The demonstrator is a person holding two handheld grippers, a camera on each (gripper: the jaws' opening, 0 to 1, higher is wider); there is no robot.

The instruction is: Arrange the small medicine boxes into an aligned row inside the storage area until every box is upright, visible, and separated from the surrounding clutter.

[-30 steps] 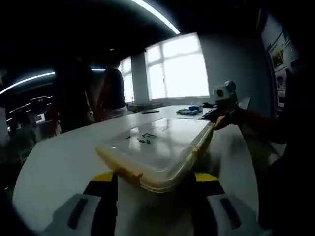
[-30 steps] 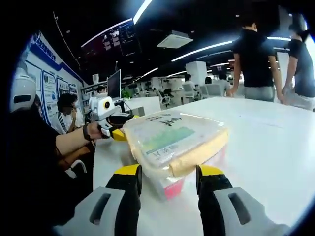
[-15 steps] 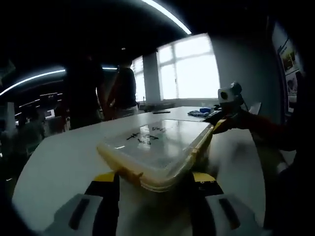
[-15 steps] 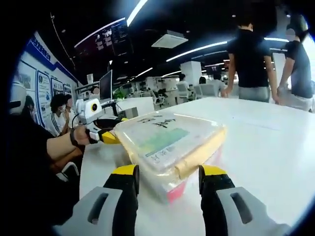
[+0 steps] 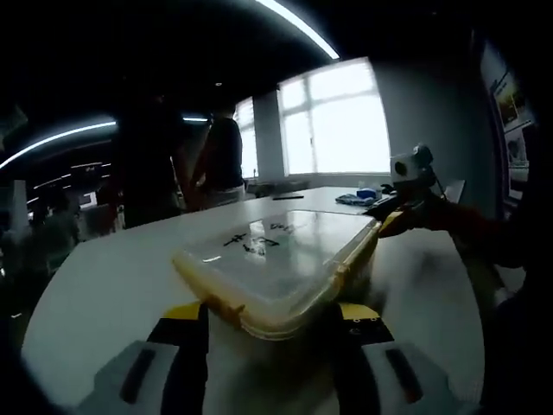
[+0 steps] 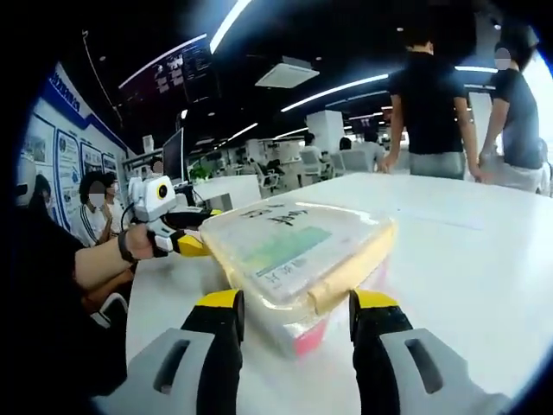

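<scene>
Storage box point(image 6: 298, 259): translucent, showing a yellowish rim and clasps, a green band with dark print under the lid and a pink patch at the near corner. Lid point(image 5: 276, 251), left gripper view: glaring pale, carrying dark marks. Fingers point(image 6: 223, 333): showing black with yellow tips on grey bodies. Surface point(image 6: 467, 259): appearing plain white. Standing person point(image 6: 436, 95): wearing a black top and grey trousers. Wall posters point(image 6: 65, 143): showing blue and white.

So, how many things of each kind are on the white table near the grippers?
Lidded plastic storage box: 1
Handheld grippers, left gripper and right gripper: 2
White table: 1
Total: 4
</scene>
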